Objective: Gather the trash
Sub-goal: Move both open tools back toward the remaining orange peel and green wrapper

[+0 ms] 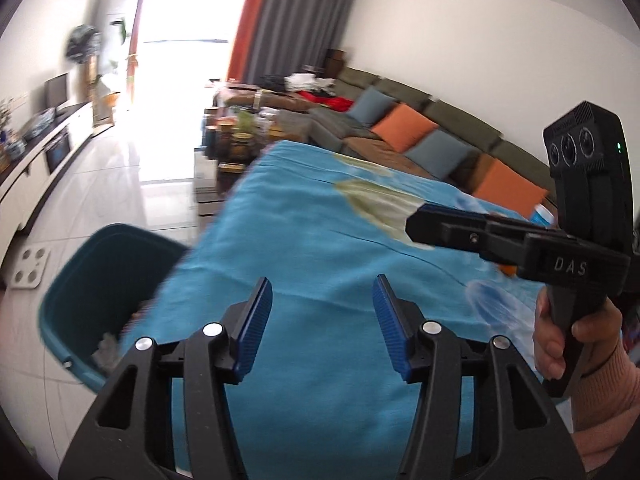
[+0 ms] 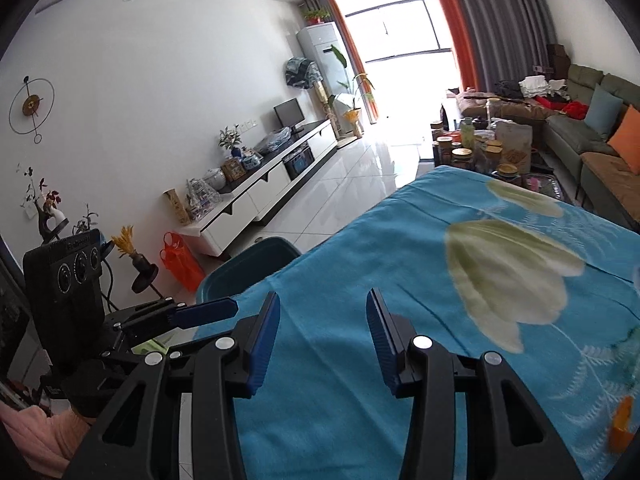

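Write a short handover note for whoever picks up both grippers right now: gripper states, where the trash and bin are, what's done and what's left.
Left gripper: open, nothing between its pads.
Right gripper: open, also empty.
Teal bin: on the floor at the left edge of the blue floral cloth; some crumpled pieces already lie inside.
Left to do: an orange item sits on the cloth to the right, too blurred to identify; a blue-and-white item lies behind the right gripper. Check both, then bin any trash.
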The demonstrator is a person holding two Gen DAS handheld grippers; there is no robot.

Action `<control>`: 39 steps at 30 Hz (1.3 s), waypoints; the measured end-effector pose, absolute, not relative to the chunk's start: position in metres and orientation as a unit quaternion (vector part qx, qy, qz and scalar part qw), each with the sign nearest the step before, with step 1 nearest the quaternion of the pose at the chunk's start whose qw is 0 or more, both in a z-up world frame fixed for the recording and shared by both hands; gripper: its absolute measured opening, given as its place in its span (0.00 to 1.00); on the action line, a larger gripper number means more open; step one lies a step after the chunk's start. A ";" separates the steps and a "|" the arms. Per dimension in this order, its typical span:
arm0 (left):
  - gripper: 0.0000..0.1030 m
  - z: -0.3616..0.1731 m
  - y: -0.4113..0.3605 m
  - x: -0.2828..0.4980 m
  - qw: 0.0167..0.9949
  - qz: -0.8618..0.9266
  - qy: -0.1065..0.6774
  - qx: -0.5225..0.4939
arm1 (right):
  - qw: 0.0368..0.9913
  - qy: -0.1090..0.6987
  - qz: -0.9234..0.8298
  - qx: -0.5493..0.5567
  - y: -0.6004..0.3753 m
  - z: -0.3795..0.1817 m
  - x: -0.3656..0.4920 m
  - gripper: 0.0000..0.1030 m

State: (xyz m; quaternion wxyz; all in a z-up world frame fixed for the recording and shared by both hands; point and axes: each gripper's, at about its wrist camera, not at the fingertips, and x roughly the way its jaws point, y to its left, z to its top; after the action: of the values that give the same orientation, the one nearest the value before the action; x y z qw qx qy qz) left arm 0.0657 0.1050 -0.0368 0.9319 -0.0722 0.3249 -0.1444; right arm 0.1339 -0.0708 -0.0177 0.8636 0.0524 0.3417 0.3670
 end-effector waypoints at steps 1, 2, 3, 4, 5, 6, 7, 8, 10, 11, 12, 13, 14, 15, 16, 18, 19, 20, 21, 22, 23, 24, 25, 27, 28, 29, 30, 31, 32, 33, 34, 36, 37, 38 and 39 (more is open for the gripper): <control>0.50 -0.038 0.095 0.067 0.930 -0.155 0.327 -0.067 | 0.869 0.340 0.356 0.057 -0.084 -0.017 0.133 0.41; 0.50 -0.039 0.081 0.069 0.926 -0.169 0.331 -0.061 | 0.873 0.339 0.345 0.060 -0.095 -0.017 0.131 0.41; 0.50 -0.040 0.070 0.071 0.924 -0.180 0.333 -0.056 | 0.878 0.338 0.332 0.065 -0.110 -0.018 0.130 0.41; 0.50 -0.040 0.057 0.074 0.921 -0.193 0.336 -0.049 | 0.883 0.337 0.321 0.069 -0.122 -0.019 0.128 0.41; 0.50 -0.041 0.044 0.077 0.917 -0.205 0.339 -0.045 | 0.887 0.336 0.308 0.073 -0.134 -0.019 0.127 0.41; 0.50 -0.042 0.035 0.080 0.914 -0.215 0.341 -0.041 | 0.891 0.336 0.295 0.078 -0.148 -0.020 0.126 0.41; 0.50 -0.044 0.025 0.082 0.911 -0.225 0.345 -0.038 | 0.895 0.335 0.283 0.084 -0.161 -0.021 0.126 0.41; 0.50 -0.045 0.014 0.085 0.906 -0.236 0.349 -0.034 | 0.898 0.335 0.271 0.090 -0.175 -0.023 0.125 0.41; 0.50 -0.048 -0.008 0.090 0.899 -0.255 0.356 -0.027 | 0.905 0.332 0.247 0.101 -0.200 -0.025 0.123 0.41; 0.50 -0.050 -0.020 0.094 0.894 -0.265 0.360 -0.024 | 0.908 0.330 0.234 0.106 -0.213 -0.025 0.123 0.41; 0.50 -0.051 -0.030 0.094 0.890 -0.274 0.364 -0.021 | 0.911 0.328 0.225 0.111 -0.222 -0.026 0.123 0.41; 0.49 -0.053 -0.044 0.097 0.884 -0.287 0.369 -0.017 | 0.913 0.325 0.216 0.116 -0.232 -0.026 0.124 0.41; 0.49 -0.054 -0.053 0.100 0.880 -0.294 0.373 -0.014 | 0.916 0.322 0.208 0.120 -0.242 -0.026 0.125 0.41; 0.49 -0.055 -0.063 0.104 0.876 -0.301 0.377 -0.010 | 0.918 0.320 0.200 0.123 -0.251 -0.026 0.125 0.41; 0.49 -0.056 -0.074 0.107 0.870 -0.311 0.382 -0.008 | 0.919 0.318 0.195 0.125 -0.258 -0.026 0.125 0.41; 0.48 -0.060 -0.092 0.114 0.863 -0.321 0.390 -0.003 | 0.923 0.314 0.183 0.130 -0.269 -0.026 0.125 0.41; 0.47 -0.061 -0.101 0.117 0.859 -0.326 0.395 -0.003 | 0.923 0.313 0.180 0.133 -0.275 -0.027 0.125 0.41; 0.47 -0.063 -0.109 0.121 0.855 -0.329 0.400 -0.002 | 0.923 0.313 0.177 0.136 -0.280 -0.028 0.125 0.41; 0.46 -0.065 -0.115 0.125 0.852 -0.333 0.404 -0.001 | 0.923 0.312 0.175 0.138 -0.283 -0.029 0.124 0.41; 0.45 -0.066 -0.122 0.127 0.849 -0.336 0.407 0.000 | 0.924 0.313 0.172 0.140 -0.285 -0.030 0.123 0.41; 0.45 -0.068 -0.130 0.130 0.847 -0.339 0.410 0.002 | 0.923 0.313 0.171 0.143 -0.289 -0.032 0.124 0.41; 0.45 -0.068 -0.134 0.132 0.844 -0.342 0.413 0.004 | 0.923 0.314 0.170 0.145 -0.291 -0.033 0.124 0.41; 0.45 -0.070 -0.141 0.135 0.841 -0.345 0.417 0.006 | 0.922 0.314 0.170 0.148 -0.293 -0.034 0.125 0.41; 0.43 -0.072 -0.149 0.139 0.837 -0.347 0.423 0.009 | 0.922 0.315 0.168 0.153 -0.298 -0.038 0.126 0.41; 0.43 -0.074 -0.153 0.142 0.834 -0.349 0.427 0.008 | 0.921 0.316 0.167 0.155 -0.300 -0.039 0.127 0.41; 0.42 -0.076 -0.158 0.145 0.831 -0.352 0.431 0.008 | 0.920 0.317 0.168 0.158 -0.302 -0.041 0.128 0.41; 0.42 -0.077 -0.162 0.147 0.830 -0.351 0.434 0.009 | 0.919 0.318 0.168 0.160 -0.303 -0.041 0.129 0.41; 0.40 -0.079 -0.165 0.150 0.828 -0.349 0.439 0.012 | 0.919 0.318 0.167 0.161 -0.305 -0.042 0.130 0.41; 0.40 -0.081 -0.169 0.154 0.825 -0.349 0.445 0.014 | 0.919 0.319 0.166 0.162 -0.306 -0.043 0.131 0.41; 0.39 -0.082 -0.172 0.156 0.822 -0.351 0.449 0.014 | 0.919 0.320 0.166 0.163 -0.307 -0.044 0.131 0.41; 0.38 -0.084 -0.175 0.159 0.819 -0.352 0.452 0.014 | 0.918 0.320 0.166 0.164 -0.308 -0.044 0.132 0.41; 0.37 -0.087 -0.180 0.163 0.816 -0.352 0.458 0.015 | 0.918 0.319 0.166 0.168 -0.310 -0.046 0.133 0.41; 0.36 -0.088 -0.181 0.164 0.814 -0.354 0.460 0.014 | 0.918 0.319 0.166 0.170 -0.311 -0.046 0.134 0.41; 0.36 -0.088 -0.183 0.166 0.812 -0.357 0.461 0.012 | 0.917 0.319 0.167 0.171 -0.312 -0.047 0.135 0.41; 0.36 -0.088 -0.184 0.167 0.811 -0.359 0.462 0.011 | 0.917 0.319 0.167 0.172 -0.313 -0.047 0.135 0.41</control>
State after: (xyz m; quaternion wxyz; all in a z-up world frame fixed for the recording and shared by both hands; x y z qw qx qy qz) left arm 0.1668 -0.1840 -0.0883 0.8111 0.0109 0.4618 -0.3587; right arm 0.1352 -0.3128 -0.0468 0.9170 0.1715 0.3192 0.1668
